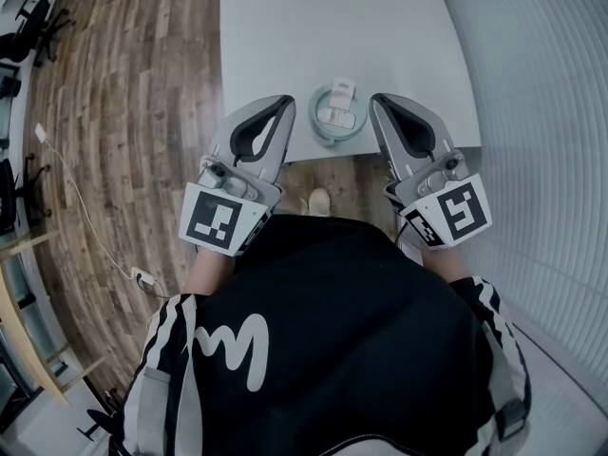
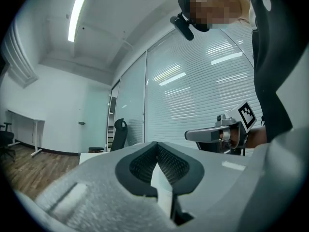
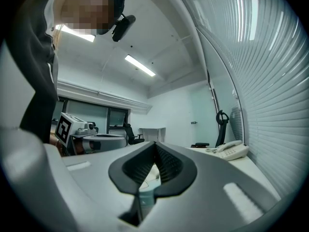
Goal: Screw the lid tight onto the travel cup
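Observation:
In the head view a pale blue-green travel cup (image 1: pixel 337 114) with a white flip lid on top stands near the front edge of the white table (image 1: pixel 285 36). My left gripper (image 1: pixel 285 104) is just left of the cup, jaws shut and empty. My right gripper (image 1: pixel 376 101) is just right of it, also shut and empty. Neither touches the cup. The left gripper view shows its shut jaws (image 2: pixel 157 144) pointing level, with the right gripper (image 2: pixel 215 134) beyond. In the right gripper view the jaws (image 3: pixel 155 144) are closed too, and the left gripper (image 3: pixel 91 140) lies across from them.
Wood floor (image 1: pixel 123 112) lies left of the table, with a white cable and power strip (image 1: pixel 142 275). A glass wall with blinds (image 1: pixel 541 112) runs along the right. A white telephone (image 3: pixel 231 151) sits on the table far off. Office chairs (image 1: pixel 28 27) stand at the far left.

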`<state>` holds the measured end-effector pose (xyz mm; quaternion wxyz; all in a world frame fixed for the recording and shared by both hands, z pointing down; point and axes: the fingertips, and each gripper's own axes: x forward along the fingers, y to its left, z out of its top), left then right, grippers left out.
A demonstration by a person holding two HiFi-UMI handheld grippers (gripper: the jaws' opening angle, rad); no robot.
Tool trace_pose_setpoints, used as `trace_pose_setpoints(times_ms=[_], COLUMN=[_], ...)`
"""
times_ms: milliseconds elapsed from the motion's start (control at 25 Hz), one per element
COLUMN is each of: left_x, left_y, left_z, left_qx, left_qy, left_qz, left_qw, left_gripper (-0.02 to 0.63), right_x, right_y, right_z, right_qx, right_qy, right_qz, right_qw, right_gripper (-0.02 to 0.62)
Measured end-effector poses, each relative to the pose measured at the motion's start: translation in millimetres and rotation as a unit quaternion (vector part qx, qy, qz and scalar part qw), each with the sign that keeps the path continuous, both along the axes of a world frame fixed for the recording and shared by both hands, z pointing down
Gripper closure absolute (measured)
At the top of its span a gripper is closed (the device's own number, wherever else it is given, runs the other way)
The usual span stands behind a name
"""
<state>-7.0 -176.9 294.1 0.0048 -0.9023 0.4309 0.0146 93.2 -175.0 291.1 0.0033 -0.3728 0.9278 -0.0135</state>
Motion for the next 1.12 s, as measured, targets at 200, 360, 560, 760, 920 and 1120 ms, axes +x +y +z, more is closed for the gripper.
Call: trace_pose_setpoints(times_ms=[200, 360, 560, 760, 920, 1120], left_x=[2, 2, 1, 1, 1, 1], left_y=[2, 2, 3, 4, 4, 6], left_z=[3, 5, 5, 9, 6, 3], left_qx=[-0.003, -0.011, -0.007, -0.013, -0.006, -0.011], left_qy=[0.001, 0.0, -0.002, -0.007, -0.003, 0.005], left_qz=[0.0, -0.004, -0.008, -0.008, -0.008, -0.006], left_qw=[1.0, 0.9999, 0.9999, 0.9999, 0.9999, 0.9999], left_gripper=[0.604, 0.606, 0.604, 0.606, 0.606, 0.604], right_x=[1, 1, 2, 3, 2, 0], right_y=[4, 4, 5, 4, 5, 7], right_z=[2, 5, 4, 5, 5, 4], right_qx=[-0.001, -0.005, -0.005, -0.005, -0.003, -0.004], right_qy=[0.012, 0.008, 0.005, 0.007, 0.005, 0.007], right_qz=[-0.001, -0.001, 0.002, 0.003, 0.004, 0.005], right_qw=[1.0, 1.0, 1.0, 1.0, 1.0, 1.0], right_gripper=[0.595, 0.595, 0.595, 0.595, 0.595, 0.595])
